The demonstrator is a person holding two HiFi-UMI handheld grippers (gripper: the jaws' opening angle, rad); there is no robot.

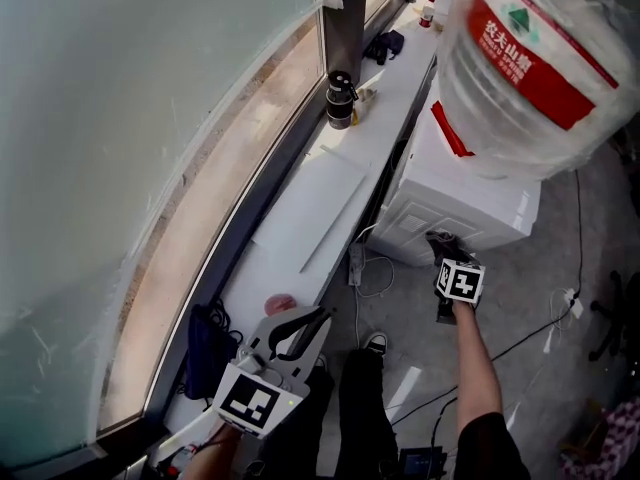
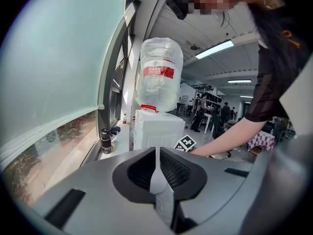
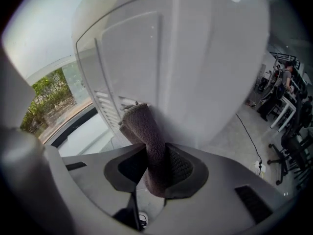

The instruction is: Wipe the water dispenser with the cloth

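Observation:
The white water dispenser (image 1: 470, 193) stands on the floor beside the window ledge, with a big clear bottle (image 1: 530, 68) with a red label on top. My right gripper (image 1: 446, 251) is low against the dispenser's side and shut on a brown fuzzy cloth (image 3: 146, 136). The cloth's folded end presses on the white panel (image 3: 195, 72) near its vent slats. My left gripper (image 1: 320, 318) hangs back over the ledge's near end, jaws closed together with nothing between them. From the left gripper view, the dispenser (image 2: 154, 129) and bottle (image 2: 159, 75) stand ahead of the left gripper (image 2: 157, 168).
A long white window ledge (image 1: 320, 198) runs along the frosted glass, with a black cylinder (image 1: 341, 100) and small items at its far end. A power strip (image 1: 355, 265) and cables lie on the floor by the dispenser. A dark bag (image 1: 208, 343) and a shoe (image 1: 375, 343) are near me.

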